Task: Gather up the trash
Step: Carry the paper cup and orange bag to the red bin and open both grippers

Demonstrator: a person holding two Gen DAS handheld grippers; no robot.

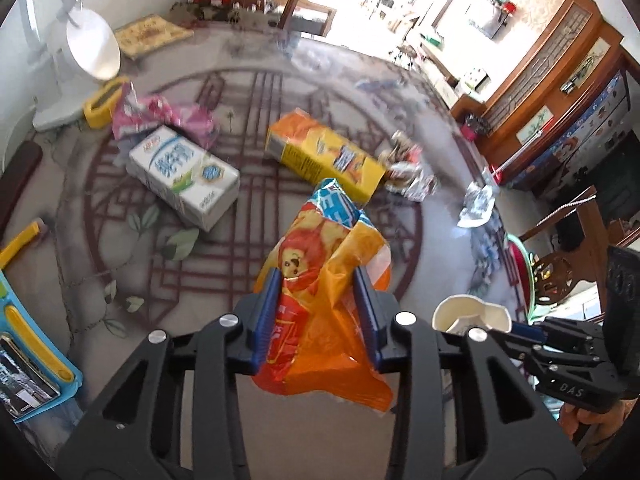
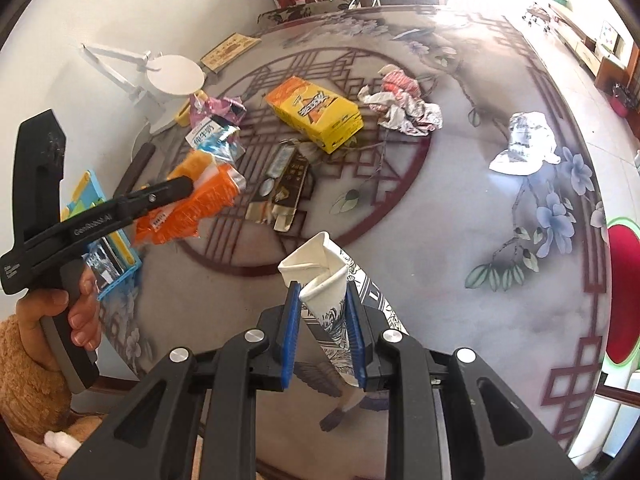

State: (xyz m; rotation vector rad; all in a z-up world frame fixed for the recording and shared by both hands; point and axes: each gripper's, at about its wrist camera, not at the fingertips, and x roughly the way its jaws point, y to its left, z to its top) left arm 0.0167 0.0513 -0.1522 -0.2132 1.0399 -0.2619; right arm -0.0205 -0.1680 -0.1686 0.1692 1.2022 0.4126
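Observation:
My left gripper (image 1: 318, 284) is shut on an orange snack bag (image 1: 320, 280) and holds it above the round table; it shows from the side in the right wrist view (image 2: 192, 188). My right gripper (image 2: 322, 292) is shut on a crushed paper cup (image 2: 324, 276), also seen in the left wrist view (image 1: 470, 316). On the table lie a yellow carton (image 2: 316, 114), a white milk carton (image 1: 184, 176), a pink wrapper (image 1: 160, 116), a flattened dark box (image 2: 280, 184), a crumpled wrapper (image 2: 400, 104) and a crumpled white paper (image 2: 524, 142).
A white desk lamp (image 2: 172, 76) stands at the table's far left by the wall. A blue tray with a phone (image 1: 28, 352) sits at the left edge. A yellow holder (image 1: 102, 102) and a framed card (image 2: 230, 52) lie near the lamp. Chairs stand beyond the table.

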